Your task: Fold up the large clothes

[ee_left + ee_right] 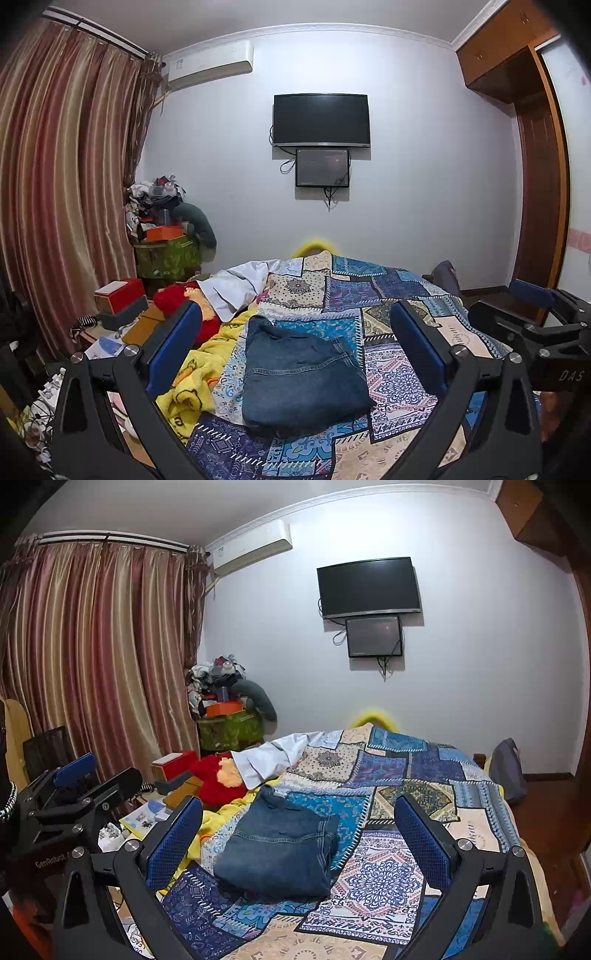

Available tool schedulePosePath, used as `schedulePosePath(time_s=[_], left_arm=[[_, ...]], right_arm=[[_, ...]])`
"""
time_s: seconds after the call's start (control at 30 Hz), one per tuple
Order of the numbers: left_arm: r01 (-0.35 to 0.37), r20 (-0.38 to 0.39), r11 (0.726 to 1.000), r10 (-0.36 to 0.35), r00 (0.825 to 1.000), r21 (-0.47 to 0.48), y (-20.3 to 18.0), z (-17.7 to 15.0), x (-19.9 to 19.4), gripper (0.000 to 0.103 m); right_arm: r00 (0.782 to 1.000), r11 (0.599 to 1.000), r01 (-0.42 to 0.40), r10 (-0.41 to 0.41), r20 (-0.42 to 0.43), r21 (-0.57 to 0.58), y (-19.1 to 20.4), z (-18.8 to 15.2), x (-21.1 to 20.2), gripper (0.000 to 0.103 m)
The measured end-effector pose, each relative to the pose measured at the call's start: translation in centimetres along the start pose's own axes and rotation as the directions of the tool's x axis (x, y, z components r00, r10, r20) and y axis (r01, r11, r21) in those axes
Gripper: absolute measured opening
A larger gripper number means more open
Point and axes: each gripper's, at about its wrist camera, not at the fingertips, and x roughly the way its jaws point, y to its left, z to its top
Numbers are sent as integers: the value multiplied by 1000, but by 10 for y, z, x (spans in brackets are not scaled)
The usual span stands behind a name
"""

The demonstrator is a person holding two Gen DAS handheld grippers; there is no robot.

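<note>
One garment, the denim jeans (303, 373), lies folded into a compact rectangle at lower centre of both views, resting on the patchwork bedspread (391, 376). Folding appears essentially complete; at most a final smoothing or setting aside seems left. My left gripper (295, 350) and right gripper (299, 834) hang above the bed, jaws spread wide and empty, apart from the cloth. Edges look square, seams and stitching face up, with slight puffiness along the near fold.
</note>
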Motion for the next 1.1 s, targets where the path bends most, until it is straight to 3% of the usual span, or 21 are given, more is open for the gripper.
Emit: schedulePosePath(time_s=[1.1], left_arm=[[-5, -25, 998, 3, 1000, -58, 7, -3, 4, 103]], right_arm=[[1000, 1000, -4, 4, 0, -3, 1, -1, -1, 103]])
